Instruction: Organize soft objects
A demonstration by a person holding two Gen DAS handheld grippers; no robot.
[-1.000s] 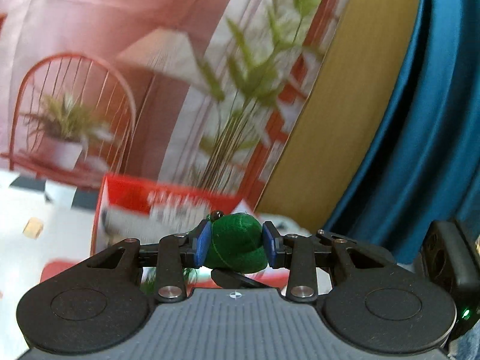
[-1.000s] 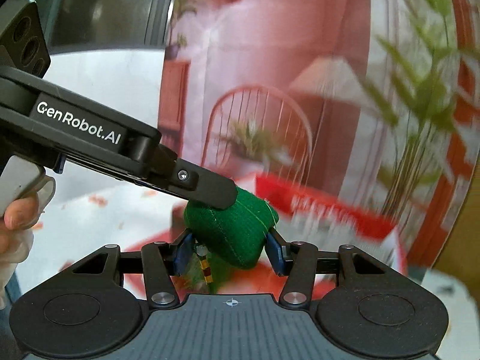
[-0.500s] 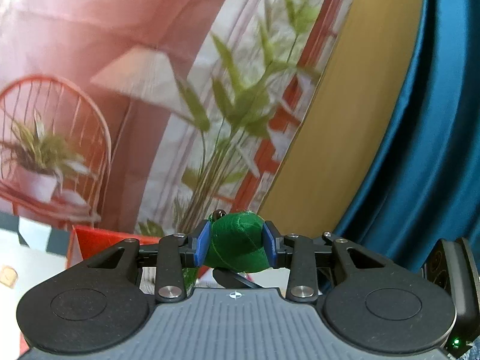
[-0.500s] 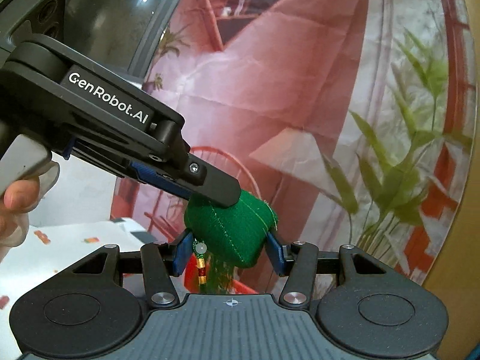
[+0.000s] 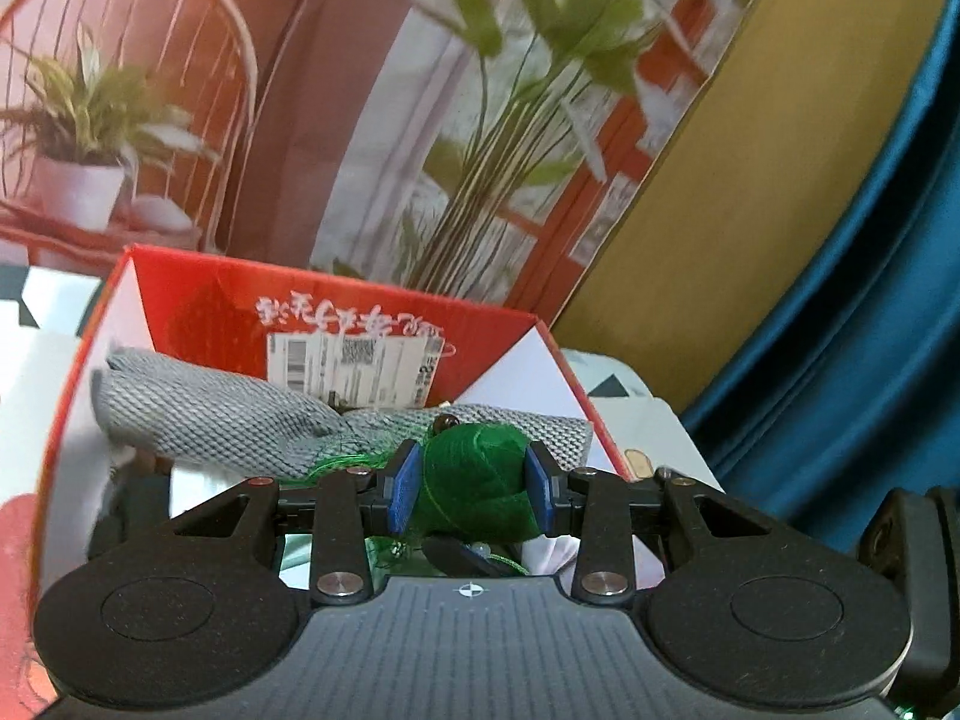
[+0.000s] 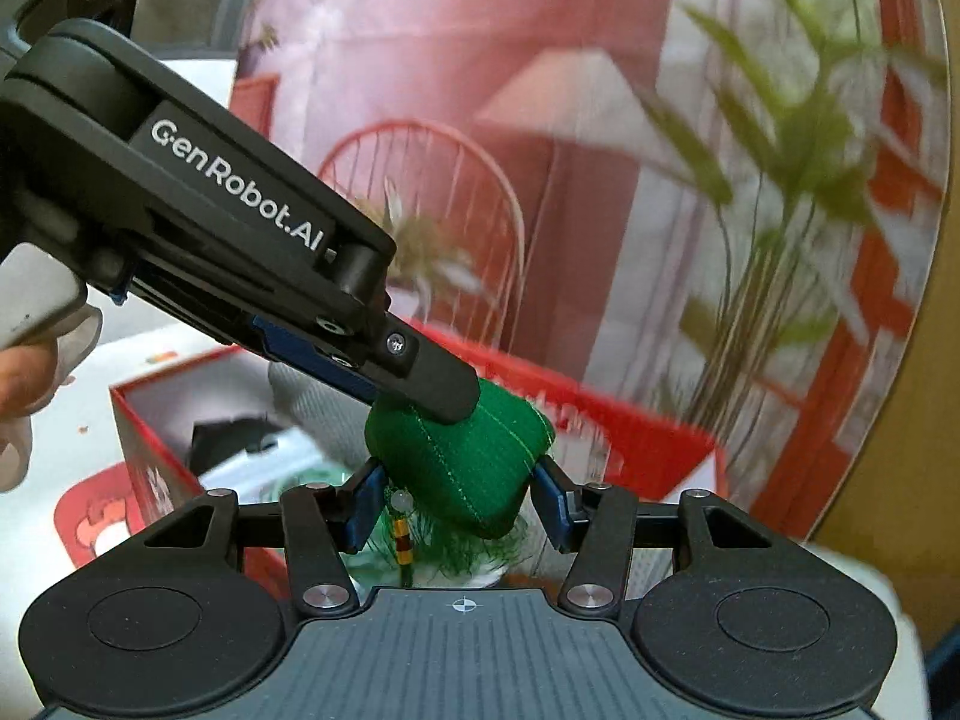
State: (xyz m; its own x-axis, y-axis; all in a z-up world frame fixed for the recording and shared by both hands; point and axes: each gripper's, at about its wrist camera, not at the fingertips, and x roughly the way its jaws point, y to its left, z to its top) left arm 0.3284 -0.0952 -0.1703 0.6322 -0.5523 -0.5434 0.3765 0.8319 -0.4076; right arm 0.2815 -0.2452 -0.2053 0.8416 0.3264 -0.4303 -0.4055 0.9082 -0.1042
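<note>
A green fabric pouch (image 5: 477,483) with a green tassel and beads is held between both grippers above an open red box (image 5: 336,300). My left gripper (image 5: 474,483) is shut on the pouch. In the right wrist view the pouch (image 6: 462,468) sits between my right gripper's (image 6: 459,495) blue pads, which touch its sides, while a left gripper finger (image 6: 432,384) presses on its top. A grey knitted cloth (image 5: 240,420) lies inside the box.
The red box (image 6: 648,450) holds white and dark items under the cloth. It stands on a white surface (image 5: 36,348) with red prints. A printed backdrop (image 5: 300,90) with chair and plants stands behind it. A blue curtain (image 5: 870,300) hangs at the right.
Both grippers have come down with the pouch. The red box, low and partly hidden before, now lies open just below and ahead of the pouch.
</note>
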